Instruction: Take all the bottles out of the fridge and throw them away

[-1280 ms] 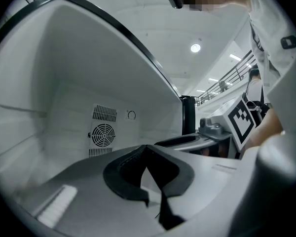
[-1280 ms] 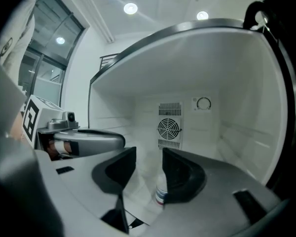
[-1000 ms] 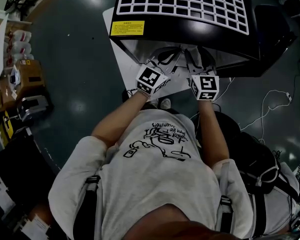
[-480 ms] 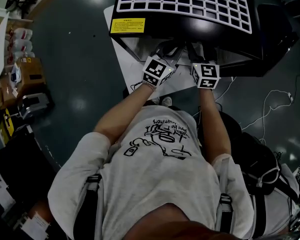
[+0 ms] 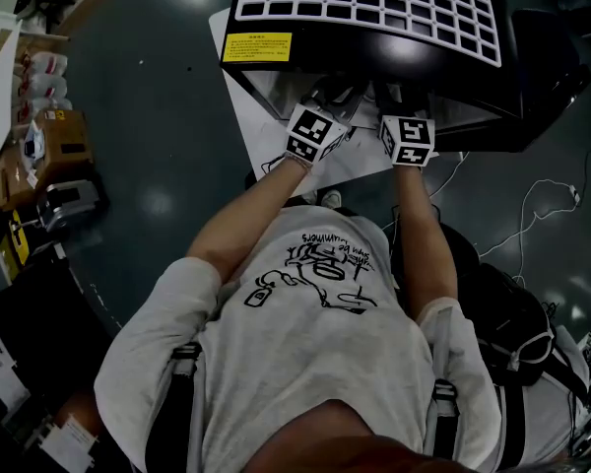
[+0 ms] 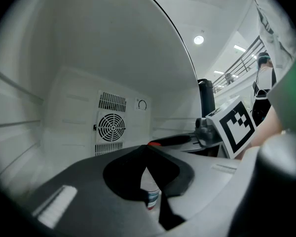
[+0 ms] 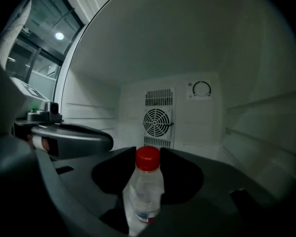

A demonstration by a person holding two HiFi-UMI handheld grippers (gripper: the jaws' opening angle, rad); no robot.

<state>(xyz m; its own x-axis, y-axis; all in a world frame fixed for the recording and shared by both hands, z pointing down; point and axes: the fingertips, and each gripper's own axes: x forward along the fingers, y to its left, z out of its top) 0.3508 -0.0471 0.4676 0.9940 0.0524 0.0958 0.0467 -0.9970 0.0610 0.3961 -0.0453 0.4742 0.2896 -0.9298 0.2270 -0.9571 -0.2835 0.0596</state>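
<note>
The right gripper (image 7: 143,174) has its jaws apart, and a clear bottle (image 7: 144,196) with a red cap (image 7: 148,158) stands upright between them. The left gripper (image 6: 148,174) has its jaws closed at the tips, holding nothing, with the bottle just beyond them. Both are inside the white fridge (image 7: 197,58), facing the fan grille (image 7: 157,122) on its back wall.

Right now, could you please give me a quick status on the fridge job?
Right gripper inside the fridge, jaws open around the red-capped bottle. Left gripper alongside, jaws together, empty. Bottle upright, nothing seen blocking it.
</note>
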